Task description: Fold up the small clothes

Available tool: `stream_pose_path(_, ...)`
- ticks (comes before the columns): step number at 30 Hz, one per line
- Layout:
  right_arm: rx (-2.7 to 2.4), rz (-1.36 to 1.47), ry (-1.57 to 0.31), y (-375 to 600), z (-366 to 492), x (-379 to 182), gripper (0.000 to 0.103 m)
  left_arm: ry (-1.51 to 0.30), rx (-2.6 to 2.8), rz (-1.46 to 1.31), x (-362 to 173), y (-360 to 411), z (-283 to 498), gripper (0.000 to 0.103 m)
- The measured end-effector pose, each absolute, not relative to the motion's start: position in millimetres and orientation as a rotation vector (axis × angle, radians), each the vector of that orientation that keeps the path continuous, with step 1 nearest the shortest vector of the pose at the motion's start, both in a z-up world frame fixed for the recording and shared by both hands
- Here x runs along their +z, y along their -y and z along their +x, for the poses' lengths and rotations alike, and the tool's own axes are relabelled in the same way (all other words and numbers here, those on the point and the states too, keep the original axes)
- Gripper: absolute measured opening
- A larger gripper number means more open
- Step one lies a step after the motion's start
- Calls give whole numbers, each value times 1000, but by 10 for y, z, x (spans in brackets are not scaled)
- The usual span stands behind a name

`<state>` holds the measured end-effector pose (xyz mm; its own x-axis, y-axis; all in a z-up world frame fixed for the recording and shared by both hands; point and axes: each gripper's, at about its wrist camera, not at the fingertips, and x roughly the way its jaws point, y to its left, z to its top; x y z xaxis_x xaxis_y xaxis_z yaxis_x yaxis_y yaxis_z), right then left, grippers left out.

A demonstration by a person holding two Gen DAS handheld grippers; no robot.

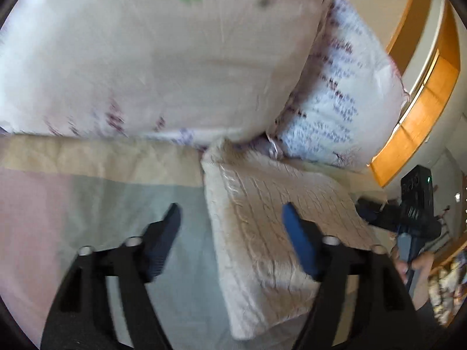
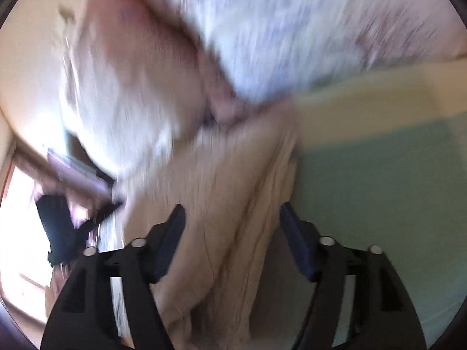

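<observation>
A beige cable-knit garment (image 1: pixel 271 227) lies folded into a flat rectangle on the bed's pale green sheet (image 1: pixel 163 198). My left gripper (image 1: pixel 230 218) is open and empty, above the garment's left edge. My right gripper (image 2: pixel 232 218) is open and empty, over the same beige garment (image 2: pixel 227 204), which shows blurred in the right wrist view. The right gripper's black body (image 1: pixel 414 204) shows at the far right of the left wrist view.
Two large pillows lean at the head of the bed, a cream one (image 1: pixel 151 58) and a white patterned one (image 1: pixel 347 93). A wooden headboard (image 1: pixel 420 134) stands at the right. A pink sheet area (image 1: pixel 26 227) lies left.
</observation>
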<state>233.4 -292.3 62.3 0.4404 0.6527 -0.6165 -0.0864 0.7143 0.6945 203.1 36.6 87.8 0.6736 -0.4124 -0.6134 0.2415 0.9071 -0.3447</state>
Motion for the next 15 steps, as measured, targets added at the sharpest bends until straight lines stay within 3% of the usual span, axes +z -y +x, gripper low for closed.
stream_pose_path(2,501,647,-1060,2845,2421,567,70,-731,-353,-212,897,-400,1891,79)
stream_pose_path(3,502,624,-1079,2758,2457,523,39,-734,-349,-199,885,-430,1783,83)
stream_pose_path(4,481,574,-1102,2607,2512,475,20,-740,-343,-186,876,-359,1737,84)
stream_pose_path(8,342,602,-1096,2740,2716,351,12,-778,-338,-120,753,-306,1325,90)
stream_pose_path(10,317,634,-1110,2762,2765,300,12,-794,-328,-97,692,-225,1201,101)
stream_pose_path(11,321,622,-1102,2735,2753,346,14,-792,-314,-75,653,-183,1119,101)
stream_pose_path(13,296,552,-1062,2677,2538,479,32,-789,-308,-37,605,-129,1014,101)
stream_pose_path(15,238,471,-995,2660,2181,657,91,-800,-276,-1,560,-56,932,101)
